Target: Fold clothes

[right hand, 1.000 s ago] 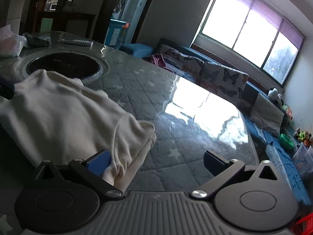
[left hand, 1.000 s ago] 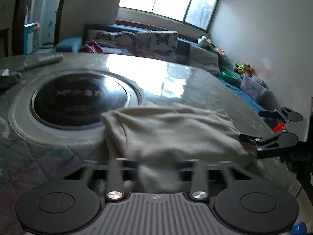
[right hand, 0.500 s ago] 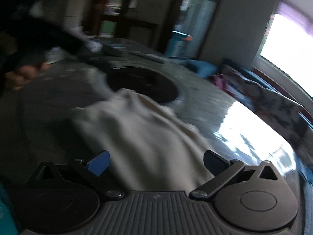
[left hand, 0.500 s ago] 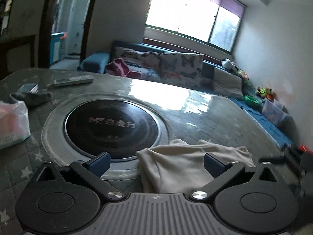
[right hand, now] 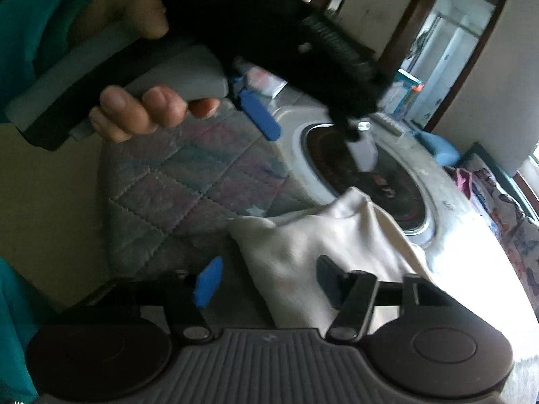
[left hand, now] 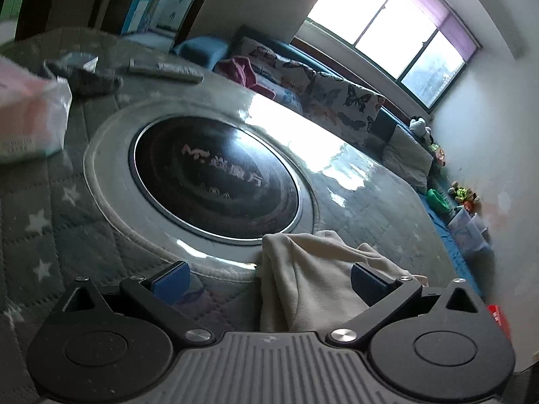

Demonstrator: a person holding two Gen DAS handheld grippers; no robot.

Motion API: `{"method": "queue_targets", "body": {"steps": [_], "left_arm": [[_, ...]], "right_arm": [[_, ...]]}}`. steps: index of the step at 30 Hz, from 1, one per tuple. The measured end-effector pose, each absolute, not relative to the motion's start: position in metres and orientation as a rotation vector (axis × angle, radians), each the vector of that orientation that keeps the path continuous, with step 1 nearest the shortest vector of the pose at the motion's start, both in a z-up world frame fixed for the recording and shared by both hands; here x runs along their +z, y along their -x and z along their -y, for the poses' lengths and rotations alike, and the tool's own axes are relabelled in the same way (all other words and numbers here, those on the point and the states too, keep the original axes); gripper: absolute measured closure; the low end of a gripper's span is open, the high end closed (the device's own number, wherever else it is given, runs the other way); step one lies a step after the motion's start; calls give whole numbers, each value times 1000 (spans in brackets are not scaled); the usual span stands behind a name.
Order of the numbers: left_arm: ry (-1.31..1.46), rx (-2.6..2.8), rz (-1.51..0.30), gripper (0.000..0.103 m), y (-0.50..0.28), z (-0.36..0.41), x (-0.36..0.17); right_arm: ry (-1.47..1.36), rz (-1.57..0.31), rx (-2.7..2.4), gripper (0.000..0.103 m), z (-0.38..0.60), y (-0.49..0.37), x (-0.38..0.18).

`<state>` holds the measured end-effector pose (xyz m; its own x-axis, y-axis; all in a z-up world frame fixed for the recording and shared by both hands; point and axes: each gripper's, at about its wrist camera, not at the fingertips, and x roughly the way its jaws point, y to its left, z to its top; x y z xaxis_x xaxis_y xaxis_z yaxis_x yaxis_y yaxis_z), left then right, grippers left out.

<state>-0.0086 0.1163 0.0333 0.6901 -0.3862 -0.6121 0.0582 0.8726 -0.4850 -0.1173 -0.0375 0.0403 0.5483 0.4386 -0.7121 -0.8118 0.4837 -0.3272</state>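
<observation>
Left gripper (left hand: pixel 267 277) spread wide, cream garment (left hand: pixel 313 279) loose between its fingers, unpinched. Right gripper (right hand: pixel 269 281) jaws just been closing, garment corner between them, not pinched. Round cooktop (left hand: pixel 215 178) just beyond, on quilted table (left hand: pixel 37 232).

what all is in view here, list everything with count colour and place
cloth: 1, cream, folded on table's near edge beside cooktop
cooktop: 1, black with pale ring, set in table
table: 1, grey quilted cover with stars
remote: 1, grey, far side of table
bag: 1, white-pink, left of cooktop
sofa: 1, butterfly cushions, under window
left claw: open, cloth between jaws
right claw: jaws just been closing, cloth between, not pressed
left hand: holds left claw's handle
</observation>
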Motion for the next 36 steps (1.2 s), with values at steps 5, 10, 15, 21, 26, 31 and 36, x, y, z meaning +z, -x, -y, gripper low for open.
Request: {"method": "queue_targets", "body": {"steps": [5,10,15,21,26,31,36], "left_arm": [[549,-279,-822,0,2,-119,23],[631,-284,-865,0,-5,-118,15],[725,-293,-912,0,-13,-115,9],[830,-307,-967,2,-22,-108,-2],[884,-293,-975,8,-27,-109,-7],[838,-251,-956,6,-24,-118,0],[841,-231,-954,6,-22,-125,-1]], "right_arm": [[703,-597,816,74,33,115,40],[544,-624,826,93,49,103,57],[409,-633,828,96,66,93,76],[311,-624,844,99,85,89,91],[327,-618,826,96,89,90,90],[417,-618,847,76,81,96,75],[526,-599,913,55,59,107,58]]}}
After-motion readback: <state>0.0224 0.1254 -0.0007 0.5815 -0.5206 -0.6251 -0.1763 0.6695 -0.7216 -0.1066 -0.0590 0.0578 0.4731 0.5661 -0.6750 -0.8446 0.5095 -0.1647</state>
